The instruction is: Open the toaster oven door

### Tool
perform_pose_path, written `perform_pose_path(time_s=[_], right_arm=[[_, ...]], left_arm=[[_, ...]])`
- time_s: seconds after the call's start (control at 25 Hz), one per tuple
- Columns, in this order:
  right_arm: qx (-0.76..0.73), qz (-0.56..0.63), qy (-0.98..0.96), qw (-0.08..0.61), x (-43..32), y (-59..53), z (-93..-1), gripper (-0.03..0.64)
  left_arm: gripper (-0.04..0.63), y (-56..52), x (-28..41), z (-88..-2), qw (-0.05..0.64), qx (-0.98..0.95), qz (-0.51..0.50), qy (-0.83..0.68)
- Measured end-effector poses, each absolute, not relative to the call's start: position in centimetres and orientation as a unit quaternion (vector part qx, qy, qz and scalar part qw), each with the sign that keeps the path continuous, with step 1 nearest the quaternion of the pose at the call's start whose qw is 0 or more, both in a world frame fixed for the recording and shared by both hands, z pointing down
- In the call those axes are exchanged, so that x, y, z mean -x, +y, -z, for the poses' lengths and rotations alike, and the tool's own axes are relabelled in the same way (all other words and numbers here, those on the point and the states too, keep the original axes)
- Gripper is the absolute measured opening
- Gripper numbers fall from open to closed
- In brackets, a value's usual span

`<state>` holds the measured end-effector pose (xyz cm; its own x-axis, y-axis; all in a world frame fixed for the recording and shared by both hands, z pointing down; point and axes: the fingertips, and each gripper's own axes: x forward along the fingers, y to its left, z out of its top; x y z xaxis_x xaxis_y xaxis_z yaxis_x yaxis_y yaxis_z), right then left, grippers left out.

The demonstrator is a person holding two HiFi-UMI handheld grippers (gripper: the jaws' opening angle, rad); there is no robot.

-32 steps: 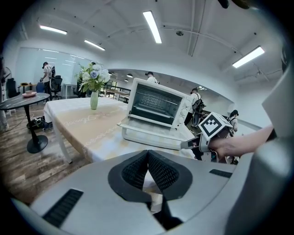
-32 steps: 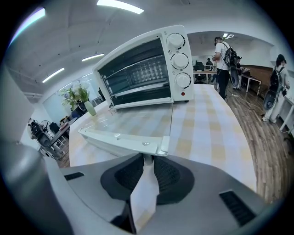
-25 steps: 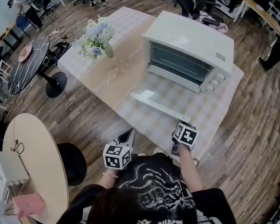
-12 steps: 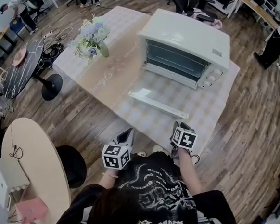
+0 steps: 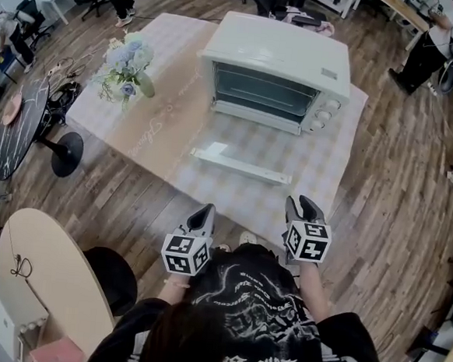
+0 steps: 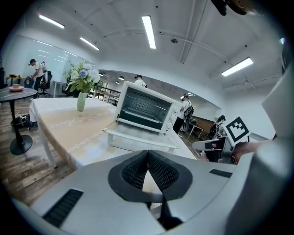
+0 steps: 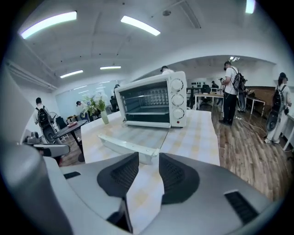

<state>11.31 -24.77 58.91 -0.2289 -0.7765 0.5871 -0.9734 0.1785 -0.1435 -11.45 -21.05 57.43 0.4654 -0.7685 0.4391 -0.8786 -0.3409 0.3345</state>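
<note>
Both grippers hang low in front of the person, and what has changed is on the right. A second ago the right gripper (image 5: 302,206) had its tips at the near right end of the door (image 5: 239,163). Now it sits a little back from that end, and its jaws are opening with nothing between them, only checked cloth showing through the gap. The door lies folded flat on the table (image 5: 168,125), just ahead of the right gripper's tips, and the toaster oven (image 5: 278,71) stands further on beyond it with its mouth uncovered. To my eye the opening is done and this is the release after it. The left gripper (image 5: 204,212) is held level beside the right one, pointing the same way, pads pressed together on nothing, with the door well ahead and off to its right. A vase of flowers (image 5: 126,63) stands far off to its left.
</note>
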Motion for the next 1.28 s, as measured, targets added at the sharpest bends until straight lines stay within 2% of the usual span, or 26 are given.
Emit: perform_pose_path(time_s=[0.16, 0.52, 0.64, 0.8, 0.96, 1.28], right_arm=[[-0.596, -0.207, -0.763, 0.142, -12.0, -23.6, -55.0, 0.146], [-0.615, -0.149, -0.771, 0.078, -14.3, -22.0, -50.0, 0.137], [-0.610, -0.134, -0.776, 0.086, -13.6, -21.9, -49.6, 0.129], [-0.603, -0.112, -0.783, 0.102, -12.8, -21.9, -49.4, 0.050], [-0.602, -0.105, -0.785, 0.100, -12.8, -22.1, -48.9, 0.015], [-0.608, -0.104, -0.778, 0.119, -13.7, -22.1, -49.7, 0.009]], left_arm=[[0.018, -21.7, 10.4, -55.6, 0.243, -0.829, -0.093, -0.495], [0.018, -22.6, 8.9, -51.9, 0.186, -0.852, -0.066, -0.486], [0.018, -22.5, 8.8, -51.8, 0.182, -0.853, -0.071, -0.485], [0.018, -22.1, 8.2, -51.7, 0.182, -0.854, -0.071, -0.482], [0.018, -21.9, 7.7, -51.5, 0.180, -0.855, -0.072, -0.481], [0.018, -21.8, 7.2, -51.7, 0.176, -0.854, -0.072, -0.485]])
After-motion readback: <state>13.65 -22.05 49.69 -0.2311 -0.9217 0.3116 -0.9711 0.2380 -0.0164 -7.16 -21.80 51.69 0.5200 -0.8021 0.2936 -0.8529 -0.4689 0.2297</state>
